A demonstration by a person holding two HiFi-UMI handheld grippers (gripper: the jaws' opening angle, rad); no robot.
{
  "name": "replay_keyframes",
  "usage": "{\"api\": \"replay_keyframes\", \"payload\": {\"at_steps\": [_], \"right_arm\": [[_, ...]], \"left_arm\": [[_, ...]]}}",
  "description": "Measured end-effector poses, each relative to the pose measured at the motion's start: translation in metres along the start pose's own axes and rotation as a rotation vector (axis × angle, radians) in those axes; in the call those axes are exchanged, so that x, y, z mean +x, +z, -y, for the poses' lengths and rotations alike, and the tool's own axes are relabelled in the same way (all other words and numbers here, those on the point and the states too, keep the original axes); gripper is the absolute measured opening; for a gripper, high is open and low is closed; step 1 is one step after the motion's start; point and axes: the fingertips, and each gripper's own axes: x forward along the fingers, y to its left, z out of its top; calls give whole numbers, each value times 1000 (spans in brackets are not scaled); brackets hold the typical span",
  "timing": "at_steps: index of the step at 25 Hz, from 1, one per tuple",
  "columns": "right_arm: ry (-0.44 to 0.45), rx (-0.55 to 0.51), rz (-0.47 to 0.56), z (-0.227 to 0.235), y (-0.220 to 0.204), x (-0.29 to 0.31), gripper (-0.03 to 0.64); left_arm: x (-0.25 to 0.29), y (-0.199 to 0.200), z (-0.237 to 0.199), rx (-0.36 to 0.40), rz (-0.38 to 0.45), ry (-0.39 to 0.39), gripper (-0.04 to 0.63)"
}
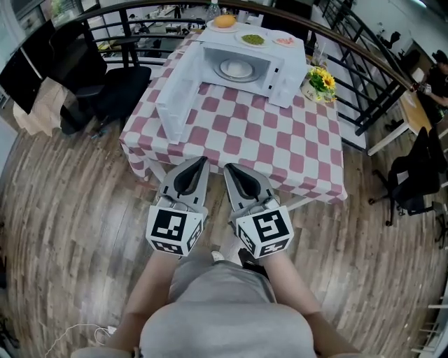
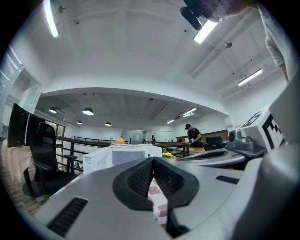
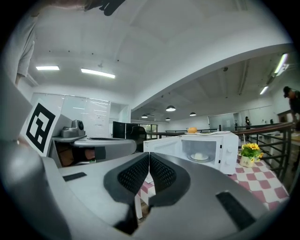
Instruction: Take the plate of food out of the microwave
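Observation:
A white microwave stands at the far end of a red-and-white checked table, its door swung open to the left. Inside lies a white plate with pale food, also visible through the opening in the right gripper view as the plate. My left gripper and right gripper hang side by side over the wooden floor just short of the table's near edge, both shut and holding nothing. The left gripper and right gripper point level toward the microwave.
On top of the microwave sit an orange bun, a green dish and a third plate. A pot of yellow flowers stands to its right. A black chair is left of the table, another chair to the right, and a railing behind.

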Motion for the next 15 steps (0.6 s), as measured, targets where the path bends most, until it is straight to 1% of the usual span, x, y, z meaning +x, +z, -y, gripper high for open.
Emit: {"api": "replay_keyframes", "payload": {"at_steps": [9,15], "right_arm": [[-34,2,27,35,9,7,25],[-57,-7,31,54,14,17,25]], "left_arm": [[36,2,18,36,-11,-54,3],[63,8,14,23,0,-65,3]]}}
